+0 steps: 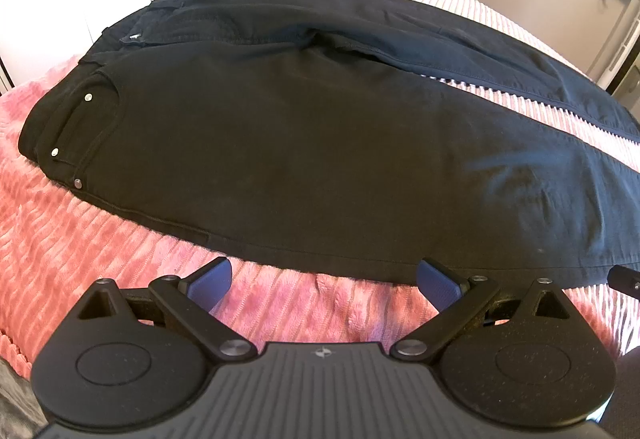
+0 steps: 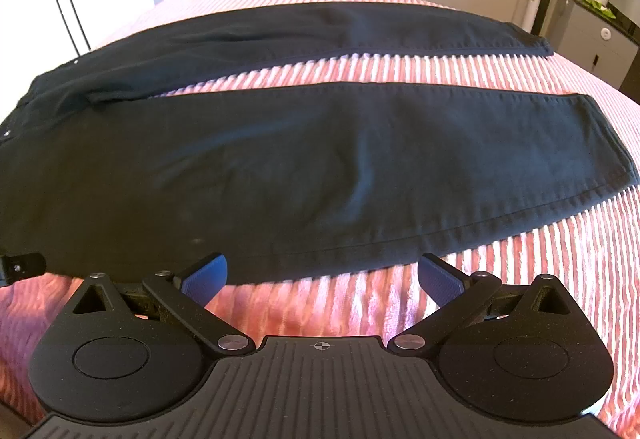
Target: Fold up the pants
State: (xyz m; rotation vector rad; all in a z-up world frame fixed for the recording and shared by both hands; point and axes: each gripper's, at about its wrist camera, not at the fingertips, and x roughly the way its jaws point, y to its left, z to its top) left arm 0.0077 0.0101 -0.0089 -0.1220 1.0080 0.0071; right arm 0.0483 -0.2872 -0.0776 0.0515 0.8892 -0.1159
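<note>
Black pants [image 1: 280, 143] lie spread flat on the pink ribbed bed cover [image 1: 100, 251], waistband to the left, two legs running right with a strip of cover between them. The left tool [image 1: 324, 277] and right tool [image 2: 322, 273] hover just beside the near edge, fingers apart, holding nothing.

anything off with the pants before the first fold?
Mostly fine: the black pants lie flat on the pink bedspread, legs apart. Only oddity is bunched fabric at the crotch. Both claws, left and right, are open and empty.
</note>
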